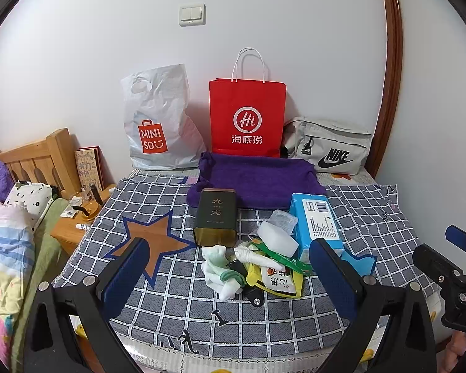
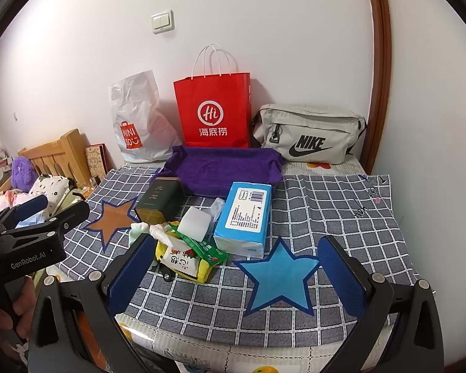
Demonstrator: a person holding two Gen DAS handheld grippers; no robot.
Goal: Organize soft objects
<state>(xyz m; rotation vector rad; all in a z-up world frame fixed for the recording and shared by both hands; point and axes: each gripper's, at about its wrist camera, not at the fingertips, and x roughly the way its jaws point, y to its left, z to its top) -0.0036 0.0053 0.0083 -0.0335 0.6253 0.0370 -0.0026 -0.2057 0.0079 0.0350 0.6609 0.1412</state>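
1. Right now my left gripper (image 1: 230,267) hangs with its jaws spread wide and nothing between them, just above the near part of the checked cloth (image 1: 372,217).
2. Ahead of it, framed between the two blue pads, lies the small pile: white-and-green socks (image 1: 220,270) nearest me, a rolled white cloth (image 1: 251,256) touching them, and a yellow snack packet (image 1: 276,279) just beside.
3. My right gripper (image 2: 236,267) is equally wide apart and empty, hovering over the blue star (image 2: 279,276) patch, with the pile off toward its left finger.
4. From the right wrist view I see a hand (image 2: 6,307) wrapped around the left gripper's handle.
5. Beyond the pile stand a dark tin (image 1: 216,217) on the left, a white block (image 1: 278,237) in the middle, and a blue tissue pack (image 1: 318,220) on the right.
6. Behind those lies a purple towel (image 1: 258,180), spread flat.
7. Against the wall stand a white plastic bag (image 1: 158,121), a red paper bag (image 1: 247,118) and a grey waist bag (image 1: 329,144), left to right.
8. An orange star (image 1: 152,242) patch sits left of the tin.
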